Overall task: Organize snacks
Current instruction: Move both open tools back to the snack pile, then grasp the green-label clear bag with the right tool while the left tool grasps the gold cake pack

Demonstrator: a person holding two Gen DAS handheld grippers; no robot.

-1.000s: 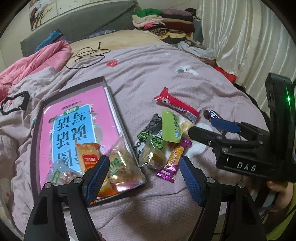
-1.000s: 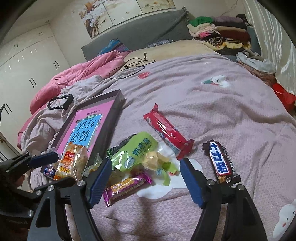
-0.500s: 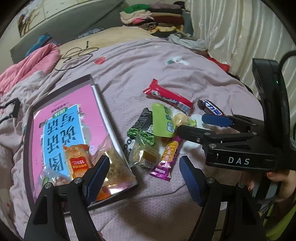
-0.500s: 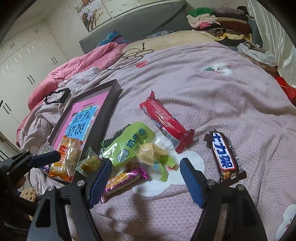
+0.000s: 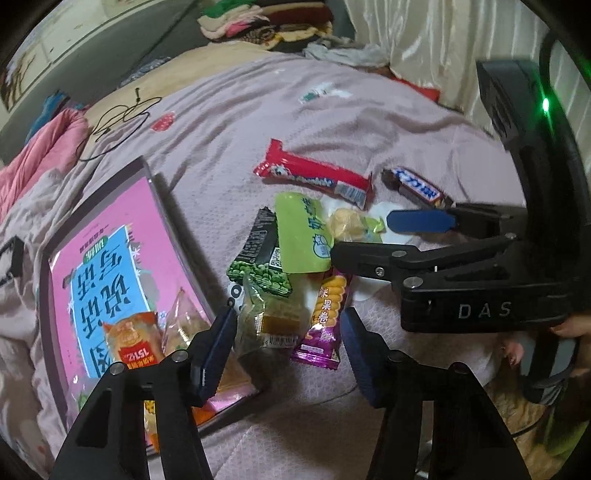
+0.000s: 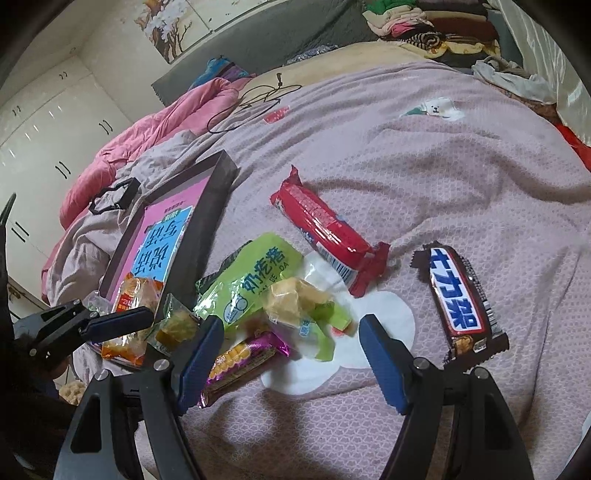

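Snacks lie in a heap on the mauve bedspread: a clear cake packet (image 5: 271,317), a purple wafer bar (image 5: 325,317), a green pea bag (image 5: 258,258), a light green pouch (image 5: 301,230), a yellow candy (image 5: 345,221), a red biscuit pack (image 5: 314,173) and a Snickers bar (image 5: 417,186). My left gripper (image 5: 288,350) is open, its fingers on either side of the cake packet and wafer bar. My right gripper (image 6: 291,354) is open just above the wafer bar (image 6: 243,356) and candy (image 6: 295,301). A dark tray (image 5: 166,206) with a pink book holds an orange packet (image 5: 135,341).
A black cable (image 5: 118,114) lies on the bed further back. A pink duvet (image 6: 155,136) is bunched at the left. Folded clothes (image 6: 417,22) are stacked at the head of the bed. White wardrobes (image 6: 48,122) stand at the left.
Both grippers have moved forward and down toward the snack heap. The left gripper has shifted right, from the tray's edge to the cake packet and wafer bar. Both stay open.
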